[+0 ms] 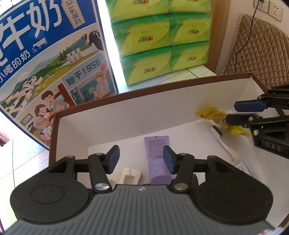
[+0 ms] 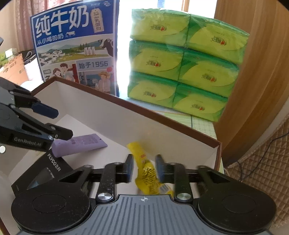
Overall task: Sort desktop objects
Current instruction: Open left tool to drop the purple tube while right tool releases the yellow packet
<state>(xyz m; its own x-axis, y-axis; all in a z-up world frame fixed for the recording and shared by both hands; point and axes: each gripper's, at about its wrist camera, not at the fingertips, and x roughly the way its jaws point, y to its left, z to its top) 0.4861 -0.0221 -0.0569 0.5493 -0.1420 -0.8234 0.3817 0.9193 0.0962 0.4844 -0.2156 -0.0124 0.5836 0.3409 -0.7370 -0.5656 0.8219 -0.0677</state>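
Observation:
A white box with a brown rim (image 1: pixel 126 95) (image 2: pixel 137 108) holds the sorted items. My left gripper (image 1: pixel 141 159) (image 2: pixel 62 123) hovers open over it, just above a purple tube (image 1: pixel 156 153) (image 2: pixel 79 144) that lies flat on the box floor. My right gripper (image 2: pixel 144 167) (image 1: pixel 240 113) stands open at the box's right end. A yellow snack packet (image 2: pixel 146 171) (image 1: pixel 211 113), blurred, lies between and below its fingers with gaps on both sides. A white brush (image 1: pixel 221 142), a cream-coloured piece (image 1: pixel 130 176) and a black FLYCO box (image 2: pixel 45 171) also lie inside.
Behind the box stand a blue milk carton (image 1: pixel 54 63) (image 2: pixel 75 50) and a stack of green tissue packs (image 1: pixel 162 39) (image 2: pixel 184 65). A quilted chair back (image 1: pixel 256 48) with a black cable and wall sockets (image 1: pixel 271 9) are at the right. A wooden panel (image 2: pixel 252 63) rises there.

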